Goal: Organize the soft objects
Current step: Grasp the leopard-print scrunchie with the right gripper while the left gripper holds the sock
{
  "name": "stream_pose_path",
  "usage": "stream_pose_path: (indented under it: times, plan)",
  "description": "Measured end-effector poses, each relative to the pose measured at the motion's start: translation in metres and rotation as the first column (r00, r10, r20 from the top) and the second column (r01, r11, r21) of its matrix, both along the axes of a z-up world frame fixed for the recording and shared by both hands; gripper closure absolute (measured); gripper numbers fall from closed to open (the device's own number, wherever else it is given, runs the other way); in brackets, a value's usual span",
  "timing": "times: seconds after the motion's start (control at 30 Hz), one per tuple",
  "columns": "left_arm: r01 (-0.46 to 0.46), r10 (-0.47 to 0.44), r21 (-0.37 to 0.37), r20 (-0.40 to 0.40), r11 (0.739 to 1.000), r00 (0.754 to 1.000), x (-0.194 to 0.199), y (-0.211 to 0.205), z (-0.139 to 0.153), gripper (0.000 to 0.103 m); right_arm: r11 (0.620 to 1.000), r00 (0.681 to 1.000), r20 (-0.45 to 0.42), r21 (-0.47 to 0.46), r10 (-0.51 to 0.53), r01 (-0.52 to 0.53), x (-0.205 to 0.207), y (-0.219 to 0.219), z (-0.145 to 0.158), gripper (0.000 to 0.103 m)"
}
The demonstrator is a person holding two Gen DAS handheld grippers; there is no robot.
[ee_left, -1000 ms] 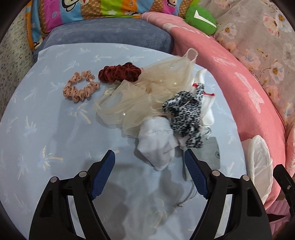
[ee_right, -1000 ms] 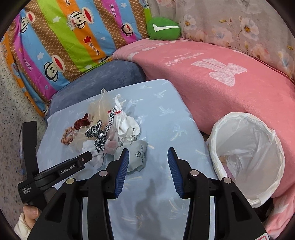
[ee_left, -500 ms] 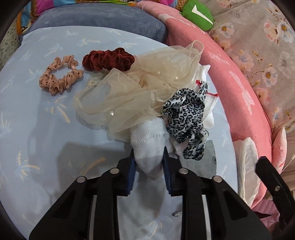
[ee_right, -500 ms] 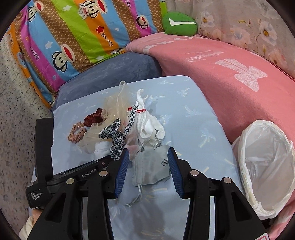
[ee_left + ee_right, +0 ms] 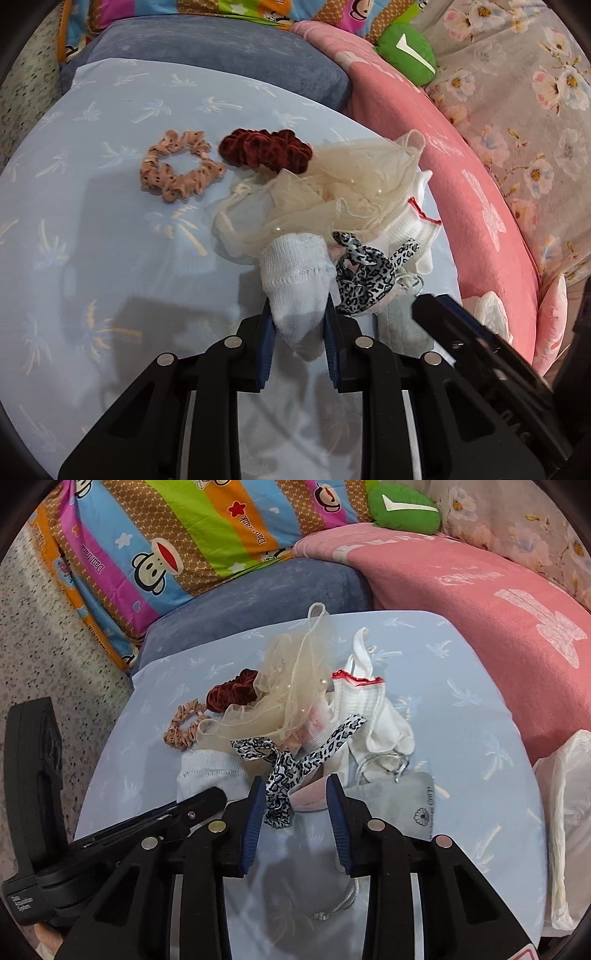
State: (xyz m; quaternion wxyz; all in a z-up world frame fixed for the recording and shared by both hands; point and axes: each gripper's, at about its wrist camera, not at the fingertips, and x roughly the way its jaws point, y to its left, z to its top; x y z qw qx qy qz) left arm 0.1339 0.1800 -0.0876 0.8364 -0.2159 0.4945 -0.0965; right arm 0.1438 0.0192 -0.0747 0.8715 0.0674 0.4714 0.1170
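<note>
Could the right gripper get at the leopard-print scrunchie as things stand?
Probably yes. The leopard-print scrunchie lies on top of the pile, its near end already between the closing fingers of the right gripper. A pink cloth lies there too and might get pinched along.

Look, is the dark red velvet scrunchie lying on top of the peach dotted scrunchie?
No, the dark red velvet scrunchie lies beside the peach dotted scrunchie on the pale blue cloth, not on it.

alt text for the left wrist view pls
The left tongs grip the toe of a white sock at the near edge of a pile of soft items on a pale blue cloth. Two scrunchies, peach and dark red, lie behind.
</note>
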Motion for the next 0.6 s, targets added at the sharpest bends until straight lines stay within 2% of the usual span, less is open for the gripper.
stream_pose_path:
  times: [0.23,0.43,0.6]
  plan:
    - [-0.033,0.033,0.011,0.008,0.999,0.999,0.002,0.013,0.002,0.08,0.999,0.998,-0.051,-0.011,0.038,-0.038,0.011,0.02,-0.027,0.074]
    - [-0.028,0.028,0.023,0.004,0.999,1.0,0.006,0.013,0.002,0.08,0.999,0.996,-0.08,-0.025,0.035,-0.038,0.023,0.029,-0.048,0.084]
    - [-0.026,0.026,0.032,0.003,0.999,1.0,0.006,0.012,0.003,0.08,0.999,0.996,-0.09,-0.018,0.027,-0.029,0.026,0.026,-0.052,0.097]
